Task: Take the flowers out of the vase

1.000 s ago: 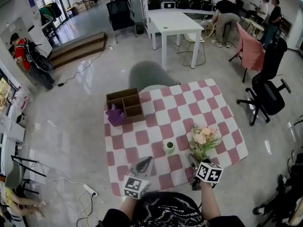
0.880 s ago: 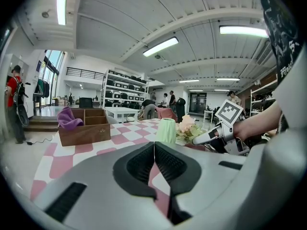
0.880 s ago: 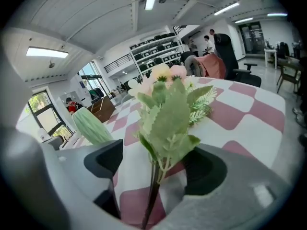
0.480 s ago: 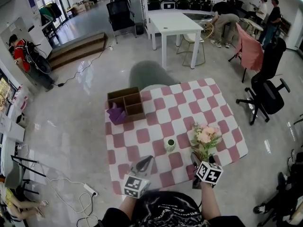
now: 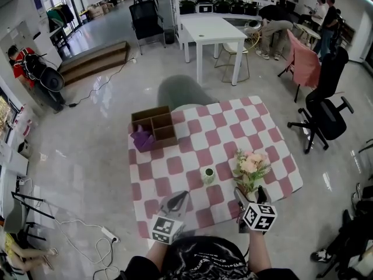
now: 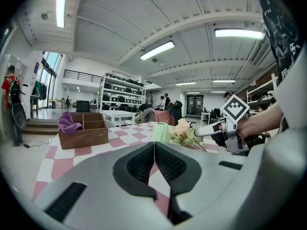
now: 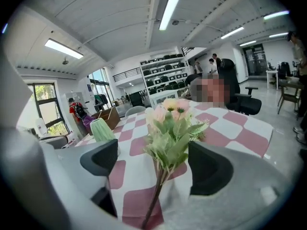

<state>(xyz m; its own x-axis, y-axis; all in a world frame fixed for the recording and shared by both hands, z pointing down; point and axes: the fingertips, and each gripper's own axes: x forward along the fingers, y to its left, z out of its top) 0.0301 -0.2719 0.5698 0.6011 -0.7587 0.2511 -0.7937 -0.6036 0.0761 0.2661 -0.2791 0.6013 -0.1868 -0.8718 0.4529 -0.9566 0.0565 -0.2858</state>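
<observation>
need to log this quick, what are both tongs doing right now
left tongs: closed, empty
right tongs: open, just been opening, flowers between them, ungripped

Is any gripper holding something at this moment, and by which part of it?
Nothing is held. The right gripper has just been opening its jaws; the flowers lie between them, not clamped. The left gripper is shut and empty.

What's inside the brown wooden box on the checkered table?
A purple cloth sits in one compartment of the wooden box, rising above the rim. The other compartments look empty in the head view. Anything under the cloth is covered.
</observation>
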